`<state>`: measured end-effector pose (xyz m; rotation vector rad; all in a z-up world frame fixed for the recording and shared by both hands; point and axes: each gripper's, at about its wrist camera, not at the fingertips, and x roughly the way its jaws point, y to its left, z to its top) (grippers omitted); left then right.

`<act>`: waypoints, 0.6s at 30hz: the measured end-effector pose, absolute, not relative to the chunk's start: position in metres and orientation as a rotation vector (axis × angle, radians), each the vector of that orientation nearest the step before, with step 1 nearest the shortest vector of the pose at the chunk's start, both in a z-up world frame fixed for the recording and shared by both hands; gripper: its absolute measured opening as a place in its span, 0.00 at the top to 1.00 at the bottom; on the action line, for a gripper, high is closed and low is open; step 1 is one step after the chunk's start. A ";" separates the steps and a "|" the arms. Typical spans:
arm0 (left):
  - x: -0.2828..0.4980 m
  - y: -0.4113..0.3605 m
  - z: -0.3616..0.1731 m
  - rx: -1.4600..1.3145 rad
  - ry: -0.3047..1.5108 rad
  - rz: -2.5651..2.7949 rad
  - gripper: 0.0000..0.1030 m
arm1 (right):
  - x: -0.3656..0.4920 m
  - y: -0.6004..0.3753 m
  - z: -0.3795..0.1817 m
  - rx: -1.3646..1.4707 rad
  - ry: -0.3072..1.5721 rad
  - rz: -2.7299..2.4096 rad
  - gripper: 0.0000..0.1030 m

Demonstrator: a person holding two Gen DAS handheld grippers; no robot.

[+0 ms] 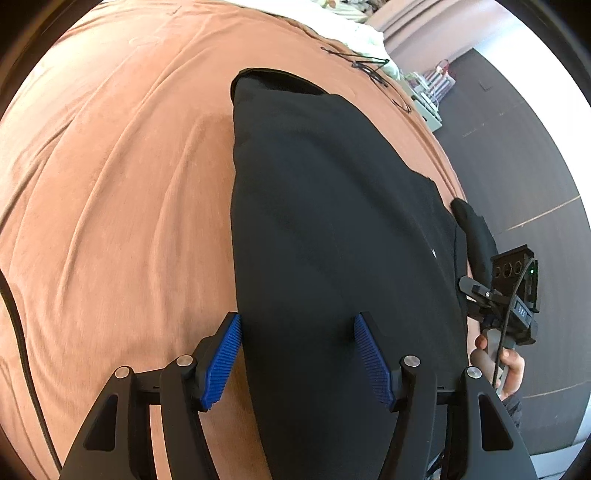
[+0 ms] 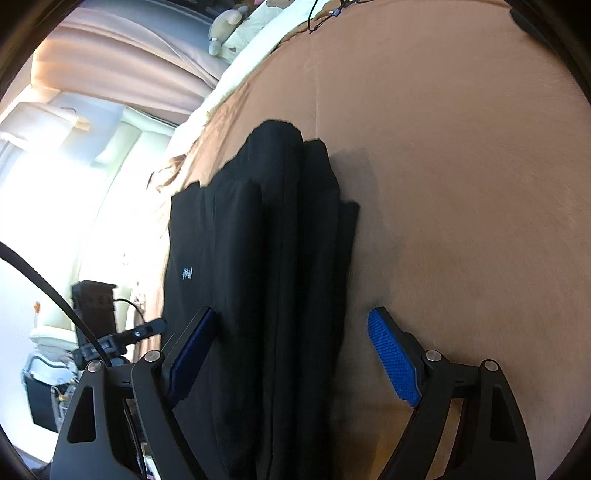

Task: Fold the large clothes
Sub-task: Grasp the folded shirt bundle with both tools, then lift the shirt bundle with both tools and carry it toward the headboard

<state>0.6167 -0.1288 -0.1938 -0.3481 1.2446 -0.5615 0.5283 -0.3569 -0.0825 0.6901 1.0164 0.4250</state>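
A black garment [image 1: 332, 229] lies folded into a long strip on the brown bed cover [image 1: 118, 192]. My left gripper [image 1: 298, 317] is open just above the strip's near end. Its left blue pad is at the cloth's left edge and its right pad is over the cloth. In the right wrist view the same garment [image 2: 266, 258] shows stacked lengthwise folds and a small white logo [image 2: 188, 273]. My right gripper [image 2: 291, 314] stands open astride it, with no pad pressing on the cloth. The right gripper [image 1: 513, 295] also shows in the left wrist view, beside the bed edge, held by a hand [image 1: 509, 365].
Black cables [image 1: 369, 64] lie at the far end of the bed, by white bedding [image 1: 354, 33]. A plush toy [image 2: 225, 27] sits on the pillows. Dark floor [image 1: 517, 147] runs along the bed's edge, with bags and boxes [image 1: 432, 99] on it. Bare cover spreads beside the garment.
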 end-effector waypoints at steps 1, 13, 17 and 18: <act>0.619 -0.128 -0.196 -0.357 1.244 -0.562 0.38 | 0.532 -0.359 -0.084 0.703 1.017 0.443 0.19; 0.643 -0.121 -0.204 -0.438 1.260 -0.551 0.38 | 0.550 -0.364 -0.095 0.681 1.008 0.510 0.36; 0.636 -0.113 -0.203 -0.474 1.263 -0.545 0.45 | 0.539 -0.366 -0.092 0.688 1.012 0.518 0.77; 0.635 -0.113 -0.201 -0.473 1.259 -0.548 0.49 | 0.536 -0.366 -0.088 0.677 1.005 0.514 0.80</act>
